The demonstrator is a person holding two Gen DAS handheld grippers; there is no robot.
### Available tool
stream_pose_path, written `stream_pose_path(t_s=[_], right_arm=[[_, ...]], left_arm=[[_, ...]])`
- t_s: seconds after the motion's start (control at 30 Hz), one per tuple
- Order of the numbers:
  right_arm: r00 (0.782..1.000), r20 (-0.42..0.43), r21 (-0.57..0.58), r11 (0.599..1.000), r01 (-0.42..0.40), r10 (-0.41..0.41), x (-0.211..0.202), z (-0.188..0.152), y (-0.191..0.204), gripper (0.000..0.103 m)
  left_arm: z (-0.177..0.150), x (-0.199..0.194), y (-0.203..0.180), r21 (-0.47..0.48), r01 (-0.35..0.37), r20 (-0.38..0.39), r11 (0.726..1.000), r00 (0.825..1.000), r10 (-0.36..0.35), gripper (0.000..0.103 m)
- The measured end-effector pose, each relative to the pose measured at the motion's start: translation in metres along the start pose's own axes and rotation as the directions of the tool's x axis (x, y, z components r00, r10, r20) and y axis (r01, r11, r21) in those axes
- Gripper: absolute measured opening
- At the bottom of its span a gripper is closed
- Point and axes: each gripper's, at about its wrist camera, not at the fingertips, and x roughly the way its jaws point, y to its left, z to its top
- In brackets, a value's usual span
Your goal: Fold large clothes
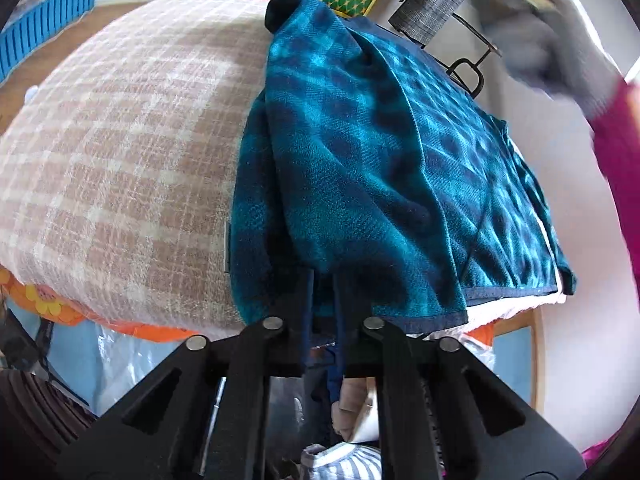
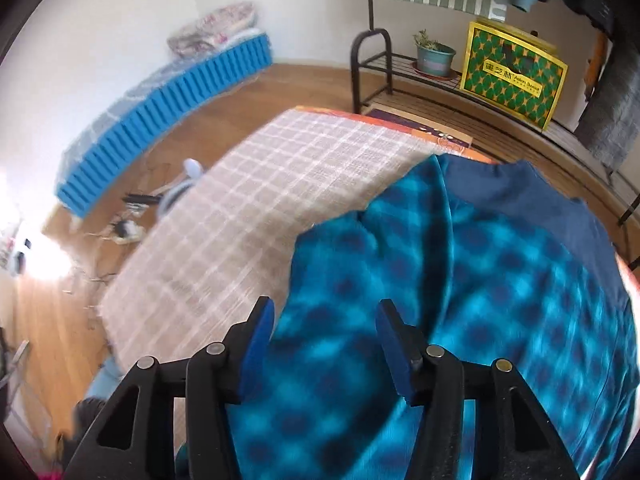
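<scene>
While the left gripper [image 1: 322, 280] has its jaws pressed together on the blue garment's [image 1: 380, 168] near edge, the garment lies ahead on the checked bench [image 1: 120, 152]. The right gripper's [image 2: 324, 344] jaws stand spread above it. Far beyond them, the yellow-green box [image 2: 514, 76] bears small, unreadable writing.

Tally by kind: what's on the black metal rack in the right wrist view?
Potted plant in a grey-green pot: 1
Yellow box with green dot pattern: 1
Total on the black metal rack: 2
</scene>
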Motion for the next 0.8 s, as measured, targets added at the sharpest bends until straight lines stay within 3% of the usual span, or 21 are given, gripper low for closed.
stream_pose_path(t_s=[0.1, 0.23, 0.3, 0.33, 0.37, 0.47, 0.67, 0.8], right_arm=[[0.995, -0.049, -0.041, 0.996, 0.081, -0.083, 0.036, 0.021, 0.013, 0.055], [0.973, -0.102, -0.102, 0.975, 0.196, -0.206, 0.074, 0.032, 0.019, 0.053], [0.964, -0.129, -0.107, 0.970, 0.219, -0.232, 0.087, 0.035, 0.019, 0.046], [0.959, -0.152, -0.097, 0.969, 0.227, -0.240, 0.094, 0.036, 0.015, 0.029], [0.958, -0.160, -0.090, 0.970, 0.227, -0.239, 0.096, 0.036, 0.013, 0.019], [0.958, -0.145, -0.041, 0.969, 0.243, -0.246, 0.094, 0.041, -0.001, 0.006], [0.987, -0.115, 0.177, 0.976, 0.128, -0.109, 0.102, 0.059, -0.033, 0.005], [0.990, -0.125, 0.149, 0.985, 0.087, -0.068, 0.125, 0.052, -0.022, 0.011]], left_arm=[[0.000, -0.003, -0.002, 0.019, -0.001, 0.014, 1.000, 1.000, 0.001, 0.002], [-0.001, -0.008, 0.005, 0.004, 0.004, 0.025, 1.000, 1.000, -0.004, 0.001], [-0.001, -0.010, 0.009, -0.007, 0.012, 0.030, 1.000, 0.999, -0.012, 0.001], [-0.001, -0.011, 0.010, -0.012, 0.012, 0.031, 1.000, 0.999, -0.012, 0.001], [-0.001, -0.012, 0.012, -0.019, 0.022, 0.032, 1.000, 0.999, -0.022, 0.001], [-0.002, -0.016, 0.014, -0.023, 0.019, 0.042, 1.000, 0.999, -0.018, 0.001], [-0.006, -0.023, 0.015, 0.000, -0.051, 0.053, 0.999, 0.997, 0.051, 0.000], [-0.007, -0.022, 0.026, -0.031, -0.094, 0.042, 0.995, 0.995, 0.095, 0.000]])
